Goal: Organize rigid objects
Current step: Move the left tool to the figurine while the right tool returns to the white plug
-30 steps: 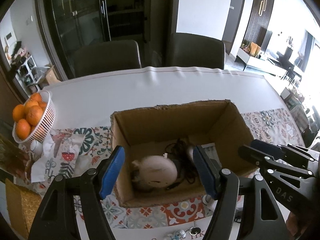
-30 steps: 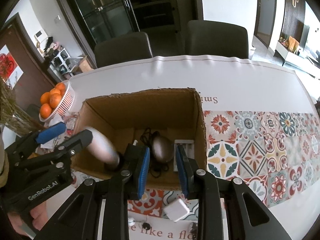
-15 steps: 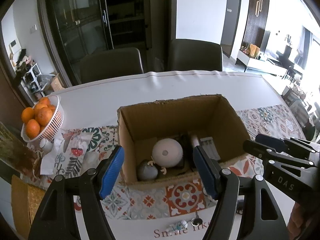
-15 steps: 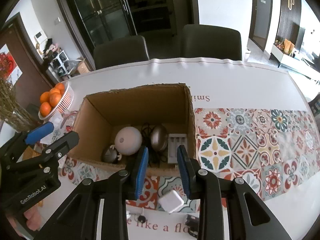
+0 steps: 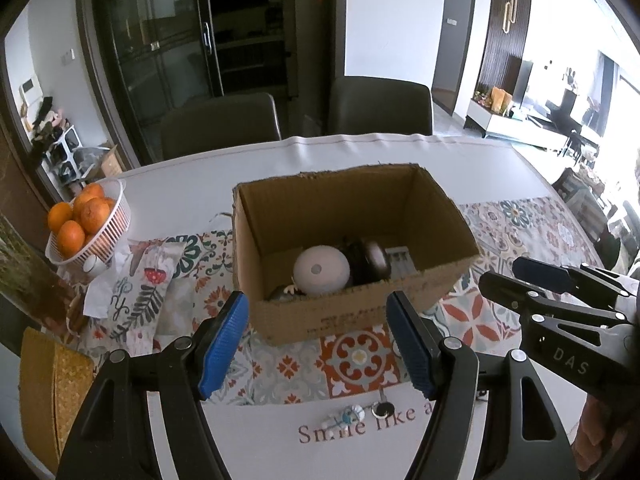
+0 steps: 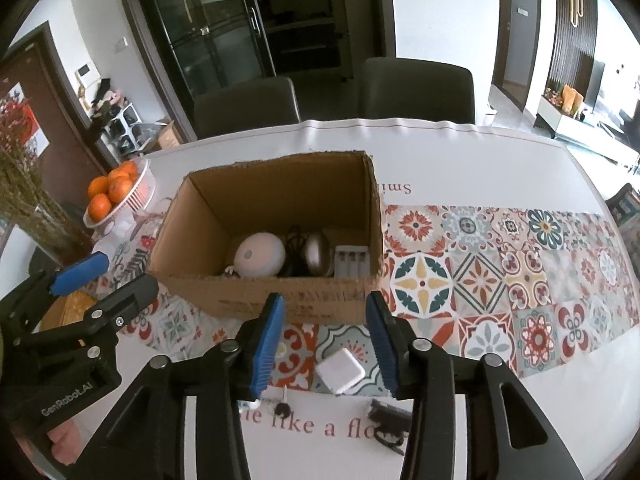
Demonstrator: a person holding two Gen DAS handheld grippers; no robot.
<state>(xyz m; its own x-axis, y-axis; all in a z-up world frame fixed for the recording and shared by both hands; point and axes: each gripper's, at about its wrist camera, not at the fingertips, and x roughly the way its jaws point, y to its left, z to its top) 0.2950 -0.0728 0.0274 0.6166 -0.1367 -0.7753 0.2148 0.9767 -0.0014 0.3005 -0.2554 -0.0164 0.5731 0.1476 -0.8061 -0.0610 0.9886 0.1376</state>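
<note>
One cardboard box (image 6: 288, 300), two chairs (image 6: 248, 106), five oranges (image 5: 78, 216), one white charger (image 6: 340, 372)

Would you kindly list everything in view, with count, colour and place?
box: 1, brown, mid-table, open
round device: 1, white, in box
dark device: 1, metallic, in box, cable beside
battery case: 1, grey, box's right end
charger: 1, white, before box
oranges: several, in white basket, left
chairs: 2, dark, behind table
left gripper: blue pads, open, empty
right gripper: blue pads, opening, empty

Two dark chairs (image 5: 296, 120) before a glass-doored cabinet (image 5: 180, 40).
</note>
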